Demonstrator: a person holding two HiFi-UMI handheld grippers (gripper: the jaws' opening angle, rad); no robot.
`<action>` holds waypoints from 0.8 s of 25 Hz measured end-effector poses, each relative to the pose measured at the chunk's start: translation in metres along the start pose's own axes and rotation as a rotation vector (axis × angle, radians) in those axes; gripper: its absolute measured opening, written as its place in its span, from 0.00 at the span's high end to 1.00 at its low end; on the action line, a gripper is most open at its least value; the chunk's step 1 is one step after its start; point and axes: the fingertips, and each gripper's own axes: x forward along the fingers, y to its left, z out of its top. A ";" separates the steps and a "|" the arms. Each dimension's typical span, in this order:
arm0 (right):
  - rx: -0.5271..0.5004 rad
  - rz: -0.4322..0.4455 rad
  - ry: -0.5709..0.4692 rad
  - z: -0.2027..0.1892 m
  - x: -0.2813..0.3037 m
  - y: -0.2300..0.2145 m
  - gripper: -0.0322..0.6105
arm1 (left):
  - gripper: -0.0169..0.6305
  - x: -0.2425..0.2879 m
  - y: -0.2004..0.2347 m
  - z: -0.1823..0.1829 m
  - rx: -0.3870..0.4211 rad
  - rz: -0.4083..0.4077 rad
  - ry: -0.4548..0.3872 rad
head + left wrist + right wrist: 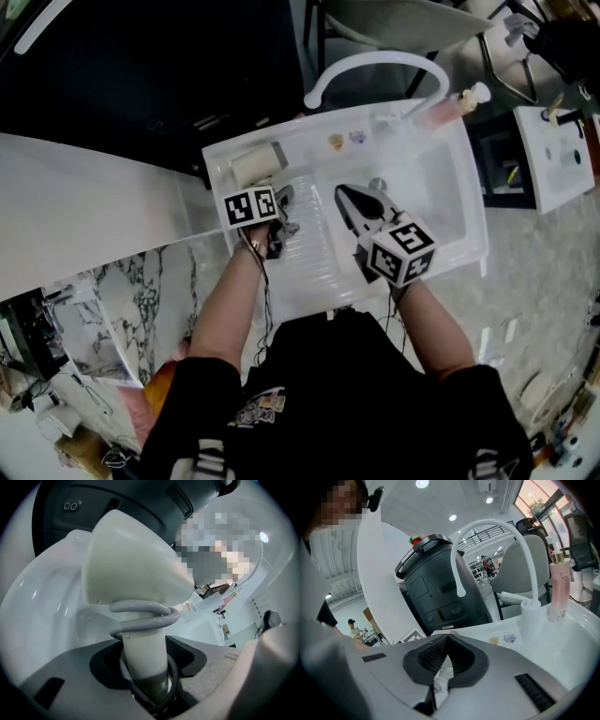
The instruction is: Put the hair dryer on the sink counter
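A white sink unit [472,206] lies under both tongs, its basin just below and ahead of the right gripper [342,194]. Beyond the sink, straight ahead of the right gripper's tips, stands a dark grey machine [440,588] with rounded corners. A white arched faucet [530,616] rises from the sink's back rim, ahead and to the right of the right gripper, and curves over toward the machine.

The hair dryer [131,569] is cream-coloured and sticks out past the tips of the left gripper [281,199]. Its wide body is over the left rear corner of the sink counter, with the nozzle end pointing away from the tongs. The views do not show whether the body rests on the counter or hangs just above it. The left gripper is clamped on the dryer's handle [143,653], which stands between its two dark pads.

The right gripper carries nothing. Its jaws are closed with the tips meeting, and it hovers over the basin, apart from the left gripper and the dryer.

A pink bottle [559,583] stands on the back rim just right of the faucet, far right of the right gripper. A grey cord [145,616] is wound in loops round the handle, just beyond the left pads. Two small stickers [509,639] sit on the rim ahead of the right gripper.
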 end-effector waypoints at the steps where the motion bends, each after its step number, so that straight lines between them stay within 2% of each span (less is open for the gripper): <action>1: 0.000 0.001 0.000 0.000 0.000 0.000 0.95 | 0.64 0.001 0.001 0.000 0.003 0.011 0.001; 7: 0.011 0.004 0.005 -0.004 -0.002 0.003 0.95 | 0.64 0.001 0.002 0.000 -0.005 0.034 -0.006; 14: 0.012 0.012 0.000 -0.003 -0.006 0.006 0.95 | 0.50 -0.003 -0.002 0.001 -0.013 0.049 -0.023; 20: 0.012 0.016 0.001 -0.005 -0.008 0.009 0.95 | 0.46 -0.013 -0.003 0.002 -0.009 0.086 -0.049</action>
